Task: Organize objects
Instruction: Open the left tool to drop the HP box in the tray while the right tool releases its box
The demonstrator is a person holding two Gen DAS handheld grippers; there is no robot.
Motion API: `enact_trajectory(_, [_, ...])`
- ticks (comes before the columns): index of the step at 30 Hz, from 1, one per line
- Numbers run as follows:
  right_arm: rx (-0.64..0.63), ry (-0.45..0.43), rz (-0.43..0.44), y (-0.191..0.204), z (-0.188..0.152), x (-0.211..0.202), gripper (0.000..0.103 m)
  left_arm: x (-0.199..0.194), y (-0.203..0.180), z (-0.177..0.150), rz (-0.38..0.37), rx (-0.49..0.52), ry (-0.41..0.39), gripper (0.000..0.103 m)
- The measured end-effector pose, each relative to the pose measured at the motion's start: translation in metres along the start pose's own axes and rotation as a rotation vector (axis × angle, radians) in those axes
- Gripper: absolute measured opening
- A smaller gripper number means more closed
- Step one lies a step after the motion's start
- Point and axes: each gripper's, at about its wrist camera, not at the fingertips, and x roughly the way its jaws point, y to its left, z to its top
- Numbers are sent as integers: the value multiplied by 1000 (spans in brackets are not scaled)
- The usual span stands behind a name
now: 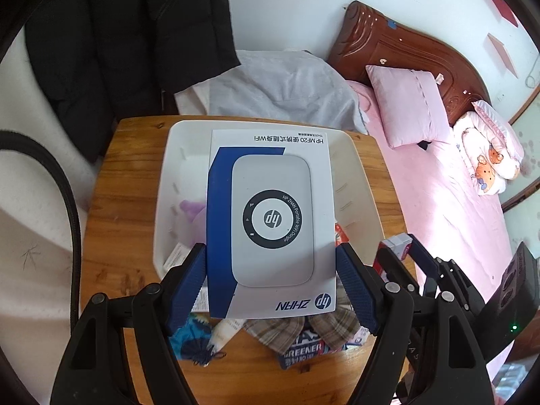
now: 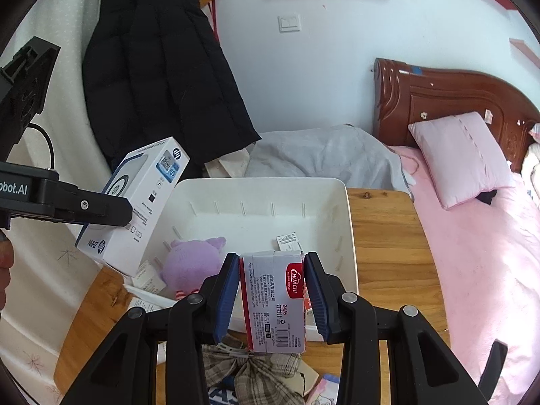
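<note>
Clamped wide in the left gripper (image 1: 270,281), a flat white-and-blue cardboard HP wifi box (image 1: 270,222) hangs above a white plastic bin (image 1: 172,155), the blue ridged pads of the jaws pressing its two long edges. Alongside, the right gripper (image 2: 271,295) has its jaws drawn in narrow on a small staples box (image 2: 275,298) of grey and red card, held over the bin's near rim; its pads sit flat against the box's two side faces. Largest behind them is a bed (image 1: 449,209) under a smooth pink sheet, with a carved dark-wood headboard (image 1: 405,54) and a pink pillow (image 1: 408,104), while a black quilted coat (image 2: 162,77) hangs on the wall. A wooden bench (image 2: 388,236) with a glossy, visible grain carries the bin, which is rectangular with rounded corners and slotted walls. Inside it lie a soft purple plush toy (image 2: 192,263) and a few paper tags. On the bench nearest the cameras, outside the bin, rests a plaid fabric bow (image 2: 253,368) among loose printed packets.
</note>
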Motion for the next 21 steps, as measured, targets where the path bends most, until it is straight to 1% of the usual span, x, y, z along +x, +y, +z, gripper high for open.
enact_trajectory(7, [38,32,-31,-9,0,25,40,31,-6,16,-32,49,17,79])
enact_trajectory(11, [57,49,-40,-13,-4,35,40,50,-9,23,-27,73,33,79])
enact_trajectory(12, [59,53,-42,-14,-4,37,40,54,-9,24,-30,74,39,78])
enact_trajectory(13, [58,55,-44,-14,-4,39,40,60,-9,25,-32,73,43,66])
enact_trajectory(14, [55,59,-46,-15,-5,41,40,63,-10,26,-31,78,53,63])
enact_trajectory(21, [63,74,-37,-18,-4,50,40,74,-16,27,-33,118,84,63])
